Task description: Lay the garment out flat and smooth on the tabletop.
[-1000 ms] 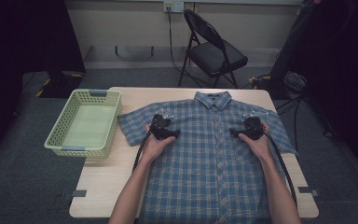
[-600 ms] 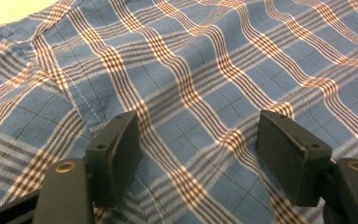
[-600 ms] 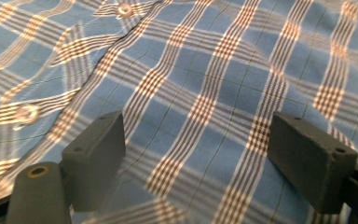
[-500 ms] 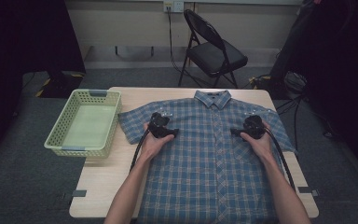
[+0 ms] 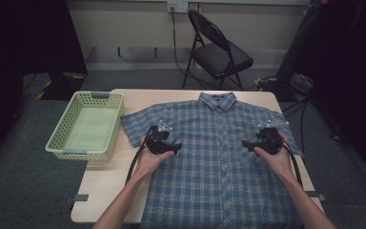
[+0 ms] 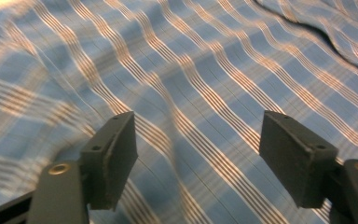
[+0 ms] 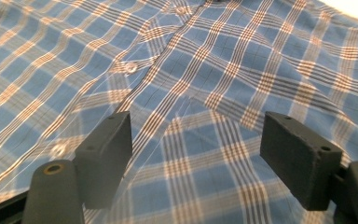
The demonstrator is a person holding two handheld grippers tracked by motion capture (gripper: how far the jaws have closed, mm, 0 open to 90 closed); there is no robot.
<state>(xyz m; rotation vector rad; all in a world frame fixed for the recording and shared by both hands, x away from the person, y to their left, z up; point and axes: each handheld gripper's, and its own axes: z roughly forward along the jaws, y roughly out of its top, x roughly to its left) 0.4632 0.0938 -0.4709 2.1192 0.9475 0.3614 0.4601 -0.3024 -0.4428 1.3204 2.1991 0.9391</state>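
Observation:
A blue plaid short-sleeved shirt point(image 5: 219, 162) lies flat and buttoned on the wooden table point(image 5: 109, 176), collar at the far side. My left gripper point(image 5: 174, 145) hovers over the shirt's left chest, jaws pointing toward the middle. In the left gripper view it point(image 6: 198, 149) is open, with bare cloth point(image 6: 191, 70) below. My right gripper point(image 5: 248, 144) hovers over the right chest, facing inward. Its jaws have just been closing a little. In the right gripper view it point(image 7: 196, 149) is open above the cloth, nothing pinched, and the button placket point(image 7: 130, 67) lies ahead.
A pale green plastic basket point(image 5: 86, 125) stands empty at the table's left edge, beside the shirt's sleeve. A black folding chair point(image 5: 217, 52) stands on the floor behind the table. The shirt's hem hangs over the near table edge.
Both hands have drawn back toward the near side and lifted slightly, from the shoulder area down to chest level of the shirt. The shirt lies as before.

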